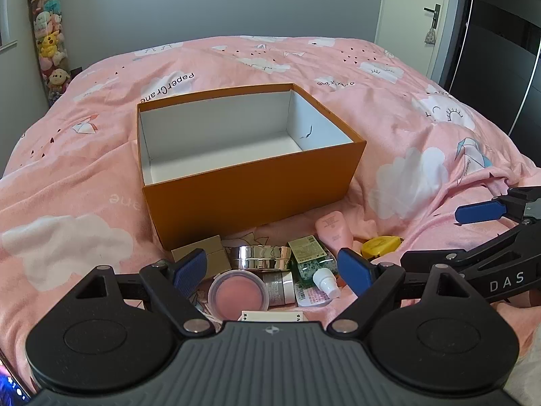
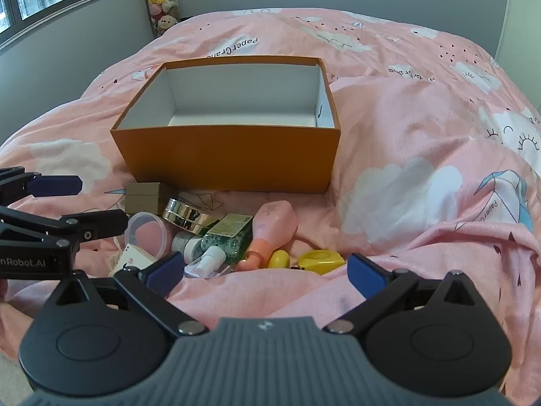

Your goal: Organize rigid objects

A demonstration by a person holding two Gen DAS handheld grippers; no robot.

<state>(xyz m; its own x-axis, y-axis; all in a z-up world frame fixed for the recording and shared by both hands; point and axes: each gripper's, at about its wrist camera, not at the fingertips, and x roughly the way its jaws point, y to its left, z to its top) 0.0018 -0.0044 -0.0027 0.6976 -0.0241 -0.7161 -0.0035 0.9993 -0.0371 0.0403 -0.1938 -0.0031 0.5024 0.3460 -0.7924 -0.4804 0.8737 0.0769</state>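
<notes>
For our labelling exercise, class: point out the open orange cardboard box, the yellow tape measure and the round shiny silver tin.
Open orange cardboard box (image 2: 233, 159): right wrist view, on its near outer wall.
Yellow tape measure (image 2: 320, 260): right wrist view, on its top face.
Round shiny silver tin (image 1: 261, 257): left wrist view, on its side band.

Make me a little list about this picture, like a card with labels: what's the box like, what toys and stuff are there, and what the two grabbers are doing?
place: bed with pink cloud cover
box: orange, open, nothing seen inside
pile: on the cover in front of the box
in pile: pink bottle, green bottle, silver tin, pink tub, yellow tape measure, small brown box
left gripper: open, over the pile, holding nothing
right gripper: open, near the tape measure, holding nothing
</notes>
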